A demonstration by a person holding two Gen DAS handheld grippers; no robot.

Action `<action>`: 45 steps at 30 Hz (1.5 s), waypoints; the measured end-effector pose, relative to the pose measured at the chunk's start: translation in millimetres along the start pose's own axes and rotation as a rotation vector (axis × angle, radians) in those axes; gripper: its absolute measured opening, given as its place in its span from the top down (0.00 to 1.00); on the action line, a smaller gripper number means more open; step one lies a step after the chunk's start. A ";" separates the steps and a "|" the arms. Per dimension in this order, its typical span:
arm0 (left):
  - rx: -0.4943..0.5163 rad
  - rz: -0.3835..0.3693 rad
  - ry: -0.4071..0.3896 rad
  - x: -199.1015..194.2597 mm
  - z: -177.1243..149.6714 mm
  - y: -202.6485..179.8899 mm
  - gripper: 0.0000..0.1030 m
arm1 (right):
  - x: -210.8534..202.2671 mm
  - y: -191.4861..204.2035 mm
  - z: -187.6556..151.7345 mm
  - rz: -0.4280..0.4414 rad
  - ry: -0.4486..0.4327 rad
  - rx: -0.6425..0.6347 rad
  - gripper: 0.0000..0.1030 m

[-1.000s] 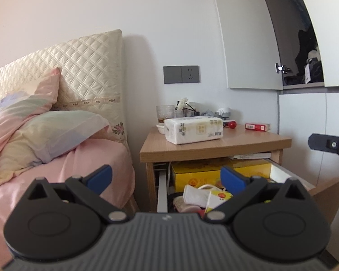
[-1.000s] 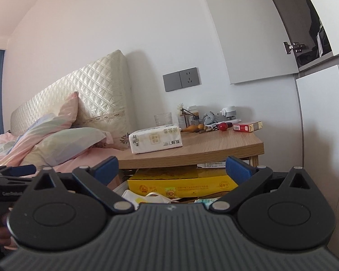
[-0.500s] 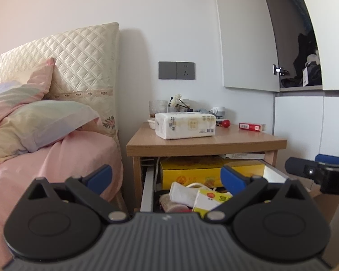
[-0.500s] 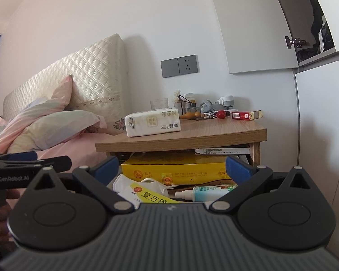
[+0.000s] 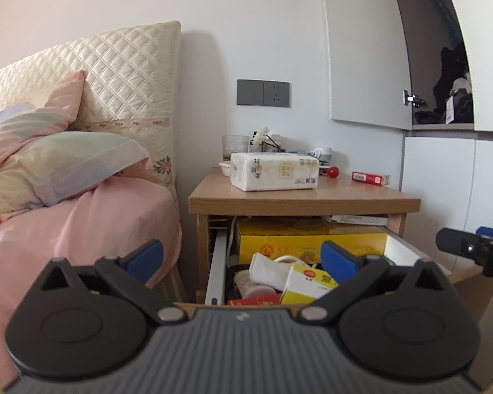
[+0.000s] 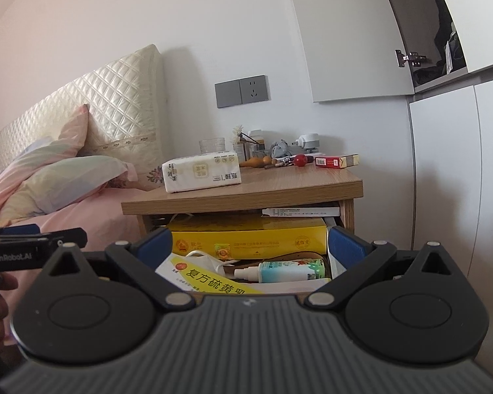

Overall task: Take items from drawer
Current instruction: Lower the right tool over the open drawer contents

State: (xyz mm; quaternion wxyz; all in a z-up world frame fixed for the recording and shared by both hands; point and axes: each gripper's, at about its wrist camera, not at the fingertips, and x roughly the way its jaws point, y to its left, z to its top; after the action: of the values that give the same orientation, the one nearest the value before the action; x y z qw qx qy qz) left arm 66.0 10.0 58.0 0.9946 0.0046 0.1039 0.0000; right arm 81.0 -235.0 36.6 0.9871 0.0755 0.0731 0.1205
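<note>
The nightstand's drawer (image 5: 216,262) stands pulled out and full. A big yellow box (image 5: 309,241) (image 6: 246,238) lies across its back. In front of it are a yellow-and-white medicine box (image 5: 307,284) (image 6: 210,277), a white pouch (image 5: 266,271), a small spray bottle (image 6: 282,271) and a red packet (image 5: 256,300). My left gripper (image 5: 241,257) is open just before the drawer, nothing between its fingers. My right gripper (image 6: 249,244) is open too, level with the drawer's front, empty. Each gripper shows at the edge of the other's view (image 5: 470,249) (image 6: 33,246).
The nightstand top (image 5: 302,193) carries a tissue pack (image 5: 274,175), a glass (image 5: 235,146), a red ball (image 5: 333,172), a red cigarette box (image 5: 371,178) and small clutter. A bed with pink sheet (image 5: 82,223) and pillows is at the left. White cabinets (image 5: 443,180) stand at the right.
Both grippers have risen and tilted down, so more of the drawer's contents shows. The left view has shifted so the nightstand sits nearer the centre. Both stay open.
</note>
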 end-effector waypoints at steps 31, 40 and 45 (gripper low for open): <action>0.046 -0.074 0.017 -2.4 -4.8 -14.4 0.00 | 56.5 1.8 54.0 0.184 0.145 -0.175 0.00; 0.042 -0.118 0.030 -7.1 -9.7 -20.2 0.00 | 139.2 10.6 67.9 0.393 0.507 -0.216 0.00; 0.054 -0.184 0.024 -12.5 -13.7 -27.1 0.00 | 184.4 23.1 53.7 0.445 0.747 -0.205 0.00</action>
State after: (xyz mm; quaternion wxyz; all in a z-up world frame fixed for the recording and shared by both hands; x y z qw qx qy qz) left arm 50.9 -17.0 46.9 0.9886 0.0218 0.1156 -0.0939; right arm 261.6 -174.0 69.7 0.8455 -0.0574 0.3942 0.3555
